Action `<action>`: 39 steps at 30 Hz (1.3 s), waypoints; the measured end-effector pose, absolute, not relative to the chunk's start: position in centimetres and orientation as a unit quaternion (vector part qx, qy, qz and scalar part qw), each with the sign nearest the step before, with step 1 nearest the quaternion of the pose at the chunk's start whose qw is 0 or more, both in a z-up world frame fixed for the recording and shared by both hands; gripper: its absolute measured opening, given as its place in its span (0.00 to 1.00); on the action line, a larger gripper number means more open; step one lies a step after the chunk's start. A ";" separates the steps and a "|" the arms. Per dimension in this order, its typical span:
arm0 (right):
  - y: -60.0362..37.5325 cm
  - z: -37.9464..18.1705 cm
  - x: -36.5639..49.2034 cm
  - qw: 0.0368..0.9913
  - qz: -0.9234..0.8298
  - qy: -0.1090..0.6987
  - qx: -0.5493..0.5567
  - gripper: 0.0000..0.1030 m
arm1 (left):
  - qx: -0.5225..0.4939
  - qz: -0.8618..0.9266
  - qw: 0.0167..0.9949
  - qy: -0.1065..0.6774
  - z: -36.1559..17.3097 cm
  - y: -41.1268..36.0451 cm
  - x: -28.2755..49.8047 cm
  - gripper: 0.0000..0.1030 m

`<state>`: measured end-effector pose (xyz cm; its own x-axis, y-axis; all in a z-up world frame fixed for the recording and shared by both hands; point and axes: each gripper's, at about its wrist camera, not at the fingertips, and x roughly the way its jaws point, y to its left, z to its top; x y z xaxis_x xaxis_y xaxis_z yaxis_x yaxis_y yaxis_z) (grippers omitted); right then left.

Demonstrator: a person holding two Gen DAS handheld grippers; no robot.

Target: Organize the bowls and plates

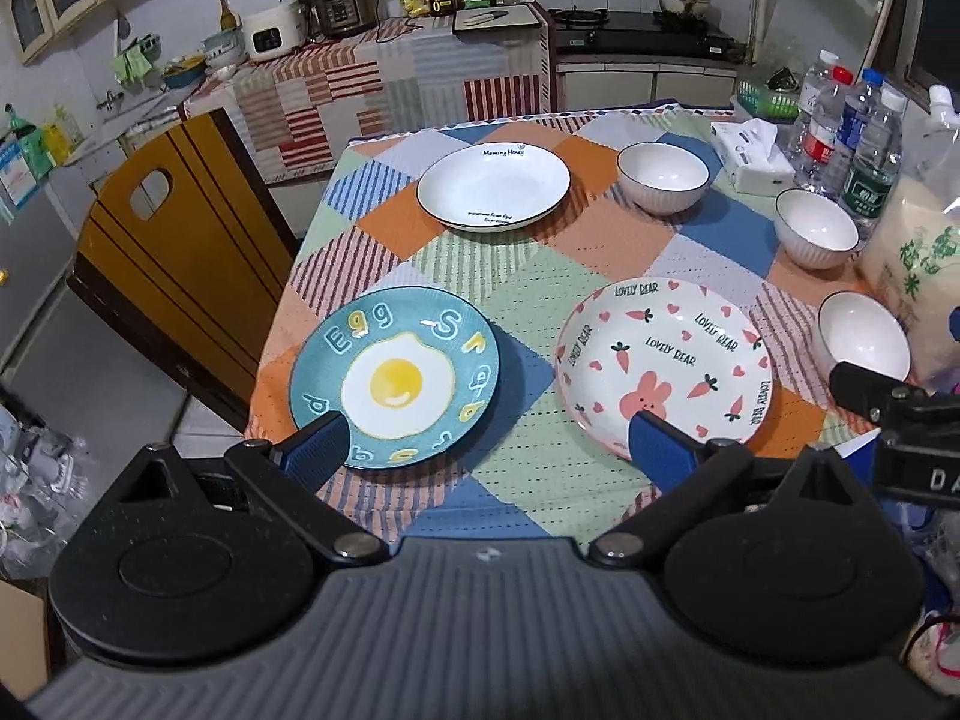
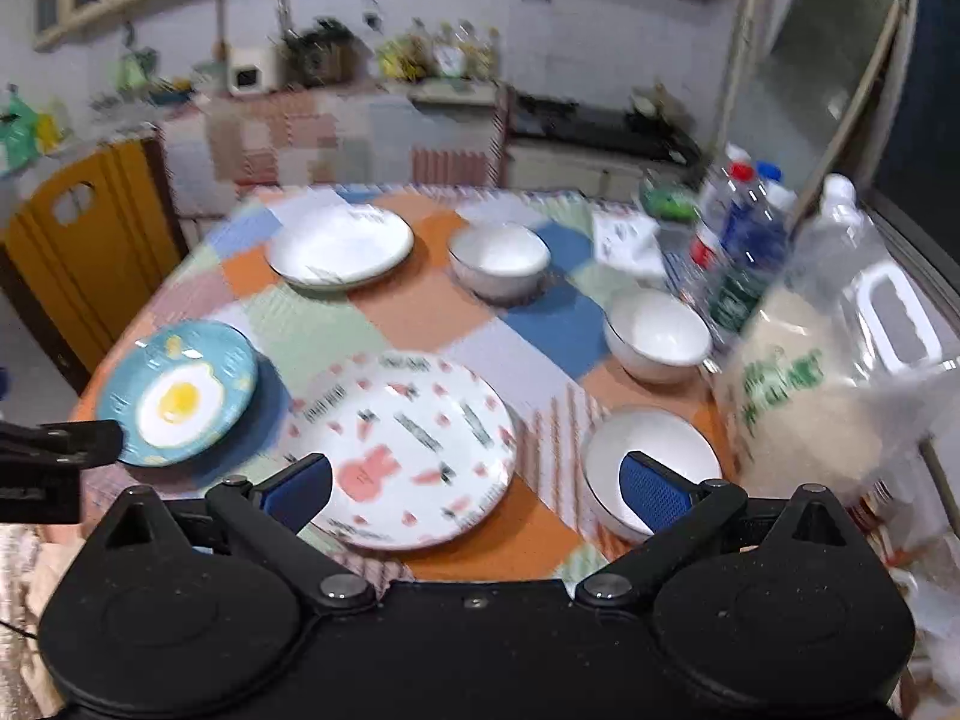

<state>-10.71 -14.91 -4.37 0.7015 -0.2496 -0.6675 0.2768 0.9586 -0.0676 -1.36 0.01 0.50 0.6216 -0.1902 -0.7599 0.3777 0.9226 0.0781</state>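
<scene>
On the patchwork tablecloth [image 1: 498, 276] lie three plates: a blue egg plate [image 1: 396, 378] near left, a pink rabbit plate [image 1: 663, 366] near right, a plain white plate [image 1: 493, 185] at the back. Three white bowls stand along the right side: far [image 1: 663, 175], middle [image 1: 816, 235], near [image 1: 864, 343]. My left gripper [image 1: 483, 450] is open above the near edge, one fingertip over each near plate, holding nothing. My right gripper [image 2: 474, 489] is open too, hovering over the rabbit plate [image 2: 408, 444] and the near bowl [image 2: 651, 468]; that view is blurred.
Several water bottles [image 1: 846, 132], a tissue pack [image 1: 753, 156] and a big bag of rice [image 2: 822, 372] crowd the table's right edge. A yellow wooden chair [image 1: 174, 252] stands left of the table. Kitchen counters with appliances lie behind.
</scene>
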 end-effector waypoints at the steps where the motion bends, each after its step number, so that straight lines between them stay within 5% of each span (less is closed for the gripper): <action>1: -14.8 -4.3 -10.8 0.926 -0.138 0.351 0.016 1.00 | 0.112 -0.161 0.892 0.408 0.5 0.1 -1.2 0.97; 12: -17.1 -8.0 -8.8 0.954 -0.078 0.288 -0.005 1.00 | 0.120 -0.175 0.892 0.399 -4.0 -0.6 2.7 0.97; 19: -20.2 -14.1 -6.5 0.935 -0.022 0.348 0.056 0.94 | 0.118 -0.208 0.874 0.423 -9.9 -2.9 5.5 0.96; 30: -21.9 -20.2 -5.0 0.914 -0.039 0.369 0.164 0.78 | 0.071 -0.234 0.842 0.481 -15.9 -5.6 8.6 0.63; 33: -22.8 -21.1 -4.5 0.913 -0.055 0.365 0.174 0.61 | 0.064 -0.232 0.840 0.487 -17.0 -6.0 9.5 0.57; 35: -23.6 -21.8 -4.3 0.912 -0.062 0.362 0.183 0.40 | 0.044 -0.238 0.836 0.492 -17.5 -5.9 10.0 0.54; 37: -24.1 -22.5 -4.2 0.912 -0.068 0.359 0.189 0.26 | 0.029 -0.244 0.834 0.494 -17.5 -5.9 10.4 0.40; 39: -24.5 -22.7 -4.5 0.916 -0.058 0.346 0.192 0.25 | 0.019 -0.253 0.830 0.497 -17.5 -6.1 10.5 0.32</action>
<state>-4.48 -24.55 -22.73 0.7537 0.0268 -0.6566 0.2397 0.9192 0.3126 10.54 -6.13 -17.50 0.3781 -0.4017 -0.8341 0.4394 0.8709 -0.2203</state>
